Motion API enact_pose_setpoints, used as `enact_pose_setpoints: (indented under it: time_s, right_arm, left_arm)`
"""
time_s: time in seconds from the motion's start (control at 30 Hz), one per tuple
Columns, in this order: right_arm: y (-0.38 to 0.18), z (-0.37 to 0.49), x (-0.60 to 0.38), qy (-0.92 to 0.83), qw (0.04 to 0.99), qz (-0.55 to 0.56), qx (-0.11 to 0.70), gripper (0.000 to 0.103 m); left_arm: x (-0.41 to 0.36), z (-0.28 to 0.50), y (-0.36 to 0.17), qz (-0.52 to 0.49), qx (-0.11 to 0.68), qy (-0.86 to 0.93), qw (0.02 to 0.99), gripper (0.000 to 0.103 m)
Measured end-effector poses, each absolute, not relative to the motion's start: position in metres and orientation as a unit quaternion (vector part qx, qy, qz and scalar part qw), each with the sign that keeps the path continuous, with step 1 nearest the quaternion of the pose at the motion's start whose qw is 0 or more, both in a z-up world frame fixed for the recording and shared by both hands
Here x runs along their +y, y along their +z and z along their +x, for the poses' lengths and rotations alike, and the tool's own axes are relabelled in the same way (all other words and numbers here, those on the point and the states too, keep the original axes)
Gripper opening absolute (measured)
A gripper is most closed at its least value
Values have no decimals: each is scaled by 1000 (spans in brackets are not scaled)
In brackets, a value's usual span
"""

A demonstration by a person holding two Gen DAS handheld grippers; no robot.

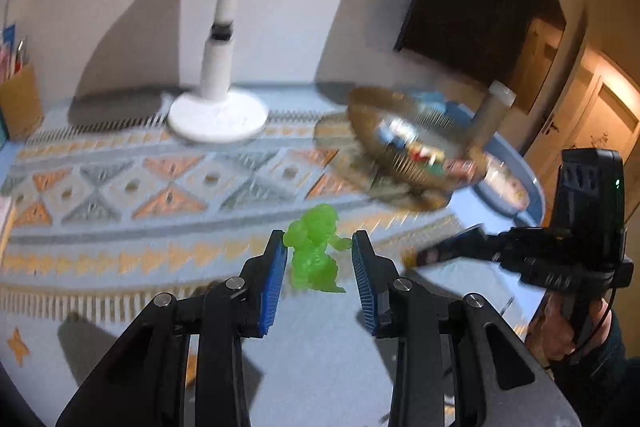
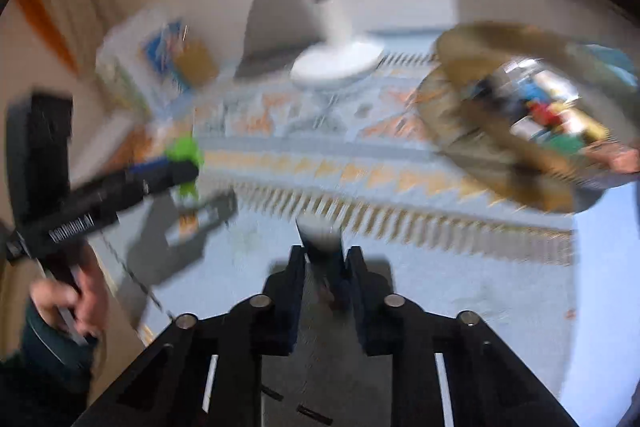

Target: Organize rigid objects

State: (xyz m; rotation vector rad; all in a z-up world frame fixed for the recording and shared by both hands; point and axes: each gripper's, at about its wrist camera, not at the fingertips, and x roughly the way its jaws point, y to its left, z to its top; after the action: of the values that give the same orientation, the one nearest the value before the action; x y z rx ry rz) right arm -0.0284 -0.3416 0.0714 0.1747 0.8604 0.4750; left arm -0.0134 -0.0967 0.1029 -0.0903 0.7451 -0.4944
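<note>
Left wrist view shows the left gripper [image 1: 319,251] with its blue-padded jaws partly apart and a translucent green figurine [image 1: 316,249] between them. The figure's arms touch or nearly touch both pads, and its feet seem to hang over the patterned tablecloth [image 1: 132,187], though I cannot tell for certain that it is clear of the cloth.

Ahead and to the right of that gripper sits a round golden basket [image 1: 404,147], blurred, with small coloured toys [image 1: 416,147] inside it. A pale cylinder [image 1: 490,111] leans at its far rim. Straight ahead, further off, stands the white base of a desk lamp [image 1: 218,113], and far to the left a brown pen holder [image 1: 20,103].

Off to the right, the right gripper [image 1: 448,251] reaches in from the side, and something small with a red and yellow patch shows at its tip.

From the right wrist view, the right gripper [image 2: 323,255] has its jaws drawn close around a dark, white-topped object [image 2: 320,231]. Heavy blur hides what it is. The basket [image 2: 500,115] lies ahead to its right, and the left gripper [image 2: 176,167] with the green figurine [image 2: 184,151] lies to its left.
</note>
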Motion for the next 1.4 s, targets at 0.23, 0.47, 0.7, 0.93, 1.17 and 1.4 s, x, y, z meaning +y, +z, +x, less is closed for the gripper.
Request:
enact_pose_setpoints:
  time_s: [0.23, 0.47, 0.7, 0.93, 1.17, 1.4]
  right_arm:
    - [136, -26, -434, 154, 927, 152, 308, 10]
    - [149, -23, -460, 106, 941, 144, 286, 10]
    - [146, 3, -495, 52, 946, 147, 284, 10]
    - [116, 58, -511, -16, 936, 132, 327, 11]
    - [111, 69, -522, -3, 932, 160, 324, 46]
    - [130, 36, -500, 20, 935, 170, 310, 61]
  left_arm:
    - [-151, 16, 143, -17, 320, -272, 907, 30]
    - [-187, 40, 152, -5, 313, -289, 905, 31]
    - [-227, 76, 151, -1, 315, -305, 899, 31]
    - [-275, 127, 113, -6, 360, -310, 880, 43]
    - [-255, 128, 120, -42, 349, -305, 885, 83]
    - [-182, 102, 145, -112, 338, -275, 893, 83]
